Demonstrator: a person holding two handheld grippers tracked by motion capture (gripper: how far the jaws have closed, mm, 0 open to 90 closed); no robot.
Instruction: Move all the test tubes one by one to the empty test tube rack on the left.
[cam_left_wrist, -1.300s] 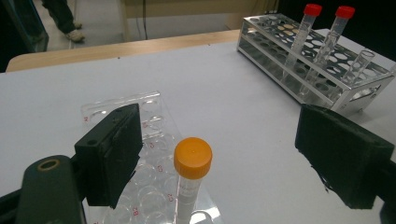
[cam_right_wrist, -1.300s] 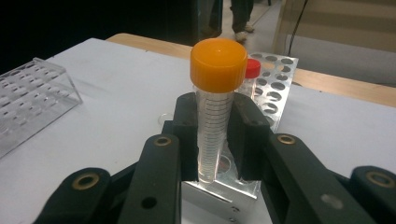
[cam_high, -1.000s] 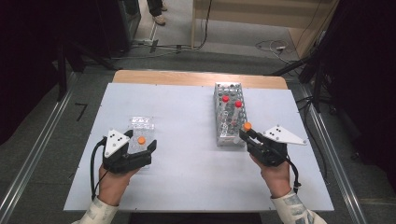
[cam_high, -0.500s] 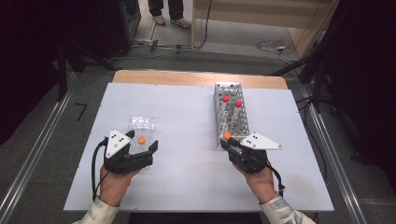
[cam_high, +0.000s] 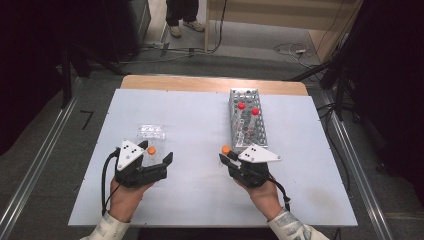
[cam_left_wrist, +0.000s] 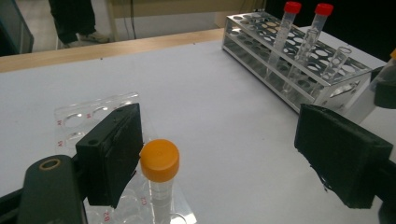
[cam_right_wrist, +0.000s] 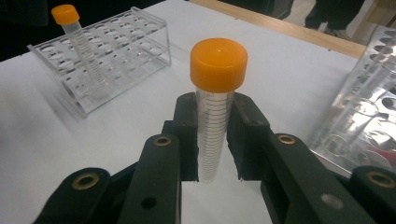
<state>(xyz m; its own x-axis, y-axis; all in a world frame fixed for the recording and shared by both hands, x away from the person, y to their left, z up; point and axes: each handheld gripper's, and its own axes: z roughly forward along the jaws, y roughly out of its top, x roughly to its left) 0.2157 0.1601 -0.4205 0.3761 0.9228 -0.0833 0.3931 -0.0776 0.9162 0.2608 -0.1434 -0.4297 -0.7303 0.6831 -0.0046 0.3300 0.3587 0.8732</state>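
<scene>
Now the right gripper (cam_right_wrist: 212, 140) pinches an orange-capped tube (cam_right_wrist: 215, 100) upright, while the left gripper (cam_left_wrist: 233, 154) stands spread around another orange-capped tube (cam_left_wrist: 160, 175) in a clear rack (cam_left_wrist: 88, 114).

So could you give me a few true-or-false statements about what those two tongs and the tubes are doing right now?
1. The right tongs are shut on an orange-capped tube. True.
2. The left tongs are clamped on a red-capped tube. False: their jaws stand open, and an orange-capped tube in the small clear rack stands between them, close to one jaw.
3. Two red-capped tubes stand in the long rack. True.
4. The long rack is full of tubes. False: most of its holes are empty.
5. The small clear rack sits on the left side of the table, near the left tongs. True.
</scene>
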